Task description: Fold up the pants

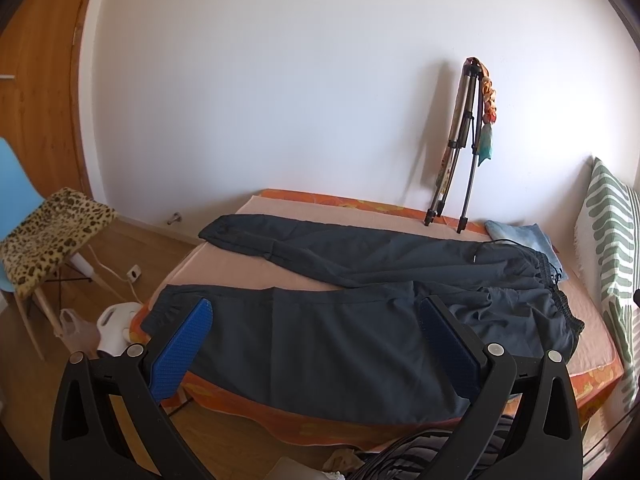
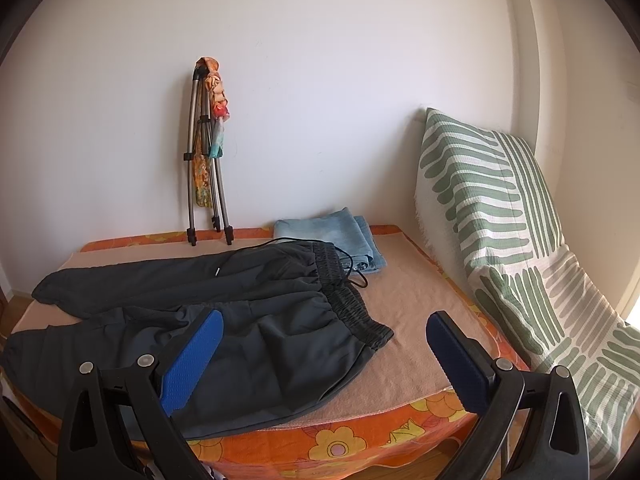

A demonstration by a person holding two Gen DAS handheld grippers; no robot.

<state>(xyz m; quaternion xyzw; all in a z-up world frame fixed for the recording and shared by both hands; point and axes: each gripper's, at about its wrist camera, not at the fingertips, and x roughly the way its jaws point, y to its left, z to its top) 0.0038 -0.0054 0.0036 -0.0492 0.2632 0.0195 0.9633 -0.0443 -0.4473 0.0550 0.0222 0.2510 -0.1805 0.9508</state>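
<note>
Dark navy pants [image 1: 340, 328] lie spread flat on the bed [image 1: 256, 276], legs to the left, elastic waistband [image 1: 560, 296] to the right. They also show in the right wrist view [image 2: 224, 320], with the waistband [image 2: 352, 312] toward the middle. My left gripper [image 1: 316, 312] is open and empty, above the near leg at the bed's front edge. My right gripper [image 2: 324, 324] is open and empty, above the near hip and waistband corner. A black drawstring [image 2: 352, 276] trails off the waistband.
Folded light blue jeans [image 2: 340, 236] lie behind the waistband. A folded tripod [image 2: 208, 168] leans on the wall. A green-striped cushion [image 2: 500, 224] stands at the right. A leopard-covered chair [image 1: 52, 232] and a white appliance [image 1: 116, 328] stand on the floor at the left.
</note>
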